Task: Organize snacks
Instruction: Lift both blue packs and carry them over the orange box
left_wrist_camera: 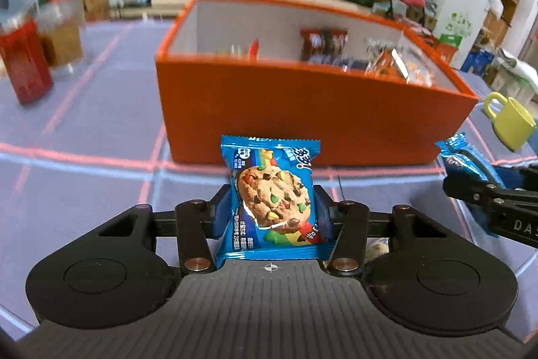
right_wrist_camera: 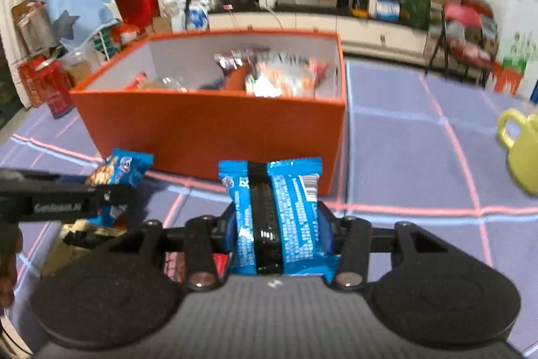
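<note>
Left gripper point(left_wrist_camera: 272, 207) is clamping a blue foil cookie packet point(left_wrist_camera: 271, 190), pads pressing both sides, the packet standing upright with its long axis vertical. Right gripper point(right_wrist_camera: 279, 224) is likewise pinching a blue foil sandwich-biscuit packet point(right_wrist_camera: 289, 207), back seam facing the camera. Both tools are pointing down-and-forward, side by side over the purple checked tablecloth point(right_wrist_camera: 403, 157). The open orange cardboard box point(left_wrist_camera: 302, 110), already holding wrappers, is lying directly ahead of both; the left looks slightly nearer. Judging: lift over the near wall comes next. A yellow ceramic mug point(right_wrist_camera: 521, 150) is standing off right.
</note>
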{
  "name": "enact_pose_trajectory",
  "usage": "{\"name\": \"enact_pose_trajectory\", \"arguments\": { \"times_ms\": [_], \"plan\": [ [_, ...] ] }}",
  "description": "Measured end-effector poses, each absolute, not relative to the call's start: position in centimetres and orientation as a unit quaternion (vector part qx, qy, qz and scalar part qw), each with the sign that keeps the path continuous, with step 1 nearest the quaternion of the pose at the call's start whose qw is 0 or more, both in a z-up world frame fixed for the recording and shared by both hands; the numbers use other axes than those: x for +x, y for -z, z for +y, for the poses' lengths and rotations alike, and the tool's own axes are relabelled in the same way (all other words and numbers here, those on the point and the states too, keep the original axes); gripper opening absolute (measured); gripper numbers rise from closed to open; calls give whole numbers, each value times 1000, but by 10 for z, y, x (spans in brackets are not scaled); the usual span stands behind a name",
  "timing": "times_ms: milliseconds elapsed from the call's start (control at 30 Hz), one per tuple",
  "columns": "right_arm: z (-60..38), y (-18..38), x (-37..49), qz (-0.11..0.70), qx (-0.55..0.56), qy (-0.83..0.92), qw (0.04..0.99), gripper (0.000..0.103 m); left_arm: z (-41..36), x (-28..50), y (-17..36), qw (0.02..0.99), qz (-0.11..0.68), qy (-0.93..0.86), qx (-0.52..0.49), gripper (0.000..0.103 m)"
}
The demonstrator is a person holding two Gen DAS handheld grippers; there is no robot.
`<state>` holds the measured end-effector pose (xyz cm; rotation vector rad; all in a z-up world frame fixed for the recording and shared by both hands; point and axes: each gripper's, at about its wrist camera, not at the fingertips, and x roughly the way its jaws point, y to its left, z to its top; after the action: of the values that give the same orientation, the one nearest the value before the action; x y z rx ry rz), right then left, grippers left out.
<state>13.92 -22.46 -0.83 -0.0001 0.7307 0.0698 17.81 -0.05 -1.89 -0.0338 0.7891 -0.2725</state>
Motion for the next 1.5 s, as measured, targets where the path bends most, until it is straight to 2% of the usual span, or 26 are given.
{"name": "enact_pose_trajectory", "arguments": {
  "times_ms": [367, 1233, 1500],
  "plan": [
    [-204, -31, 109, 263, -36, -50, 963, 51, -2, 158, -12, 936, 343, 74, 25, 27],
    [-198, -29, 110, 268, -35, -51, 962, 51, 1, 158, -15, 938, 340, 53, 38, 27],
    [-198, -25, 117, 291, -31, -34, 956, 51, 4, 159, -15, 938, 340, 53, 35, 27]
  ]
}}
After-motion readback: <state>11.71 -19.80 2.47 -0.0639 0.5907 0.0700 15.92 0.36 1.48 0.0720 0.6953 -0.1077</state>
